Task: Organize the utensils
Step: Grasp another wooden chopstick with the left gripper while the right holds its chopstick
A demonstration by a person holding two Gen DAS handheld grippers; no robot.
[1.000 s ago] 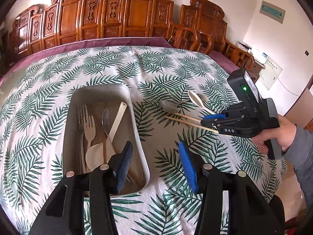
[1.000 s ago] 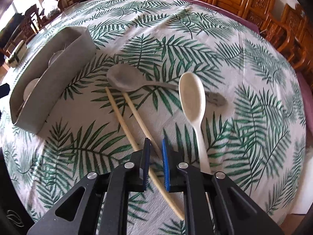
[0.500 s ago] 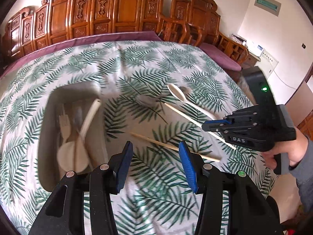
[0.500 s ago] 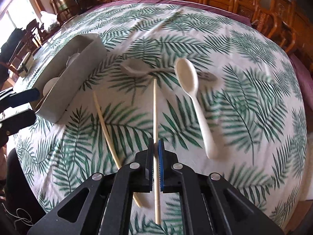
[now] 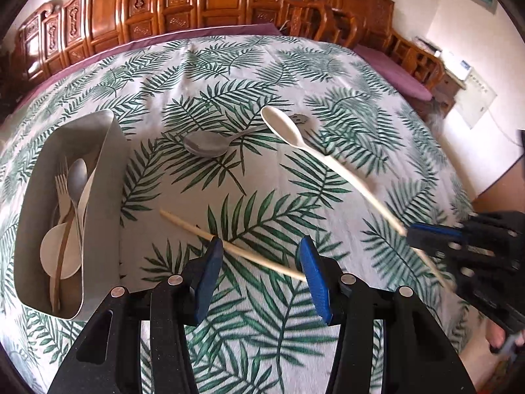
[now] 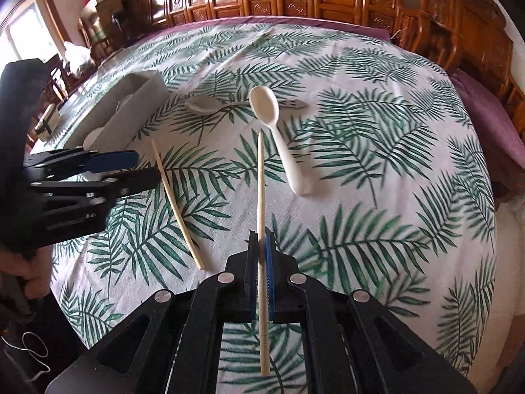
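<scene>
Here the right gripper (image 6: 261,256) has its blue ribbed pads pressed together on a thin, pale wooden chopstick (image 6: 261,197), which juts forward above the table, its butt end sticking out behind the fingers. The left gripper (image 5: 261,262) hangs with its jaws wide apart over the second chopstick (image 5: 229,246), a matching slim, round stick lying flat on the cloth between the two blue pads. Beyond it lie a cream plastic spoon (image 5: 288,128) with a long, tapering handle and a dull grey metal spoon (image 5: 206,144), whose flared, notched handle end passes under the cream bowl. To the left sits the grey tray (image 5: 98,216), a smooth, round-cornered oblong with high walls, holding a metal fork (image 5: 60,177), another grey spoon, a cream spoon and a brown stick. The tablecloth (image 5: 262,197) is a woven white fabric printed with green palm fronds. Carved, glossy wooden chairs (image 5: 164,3) ring the far edge. No writing is legible.
</scene>
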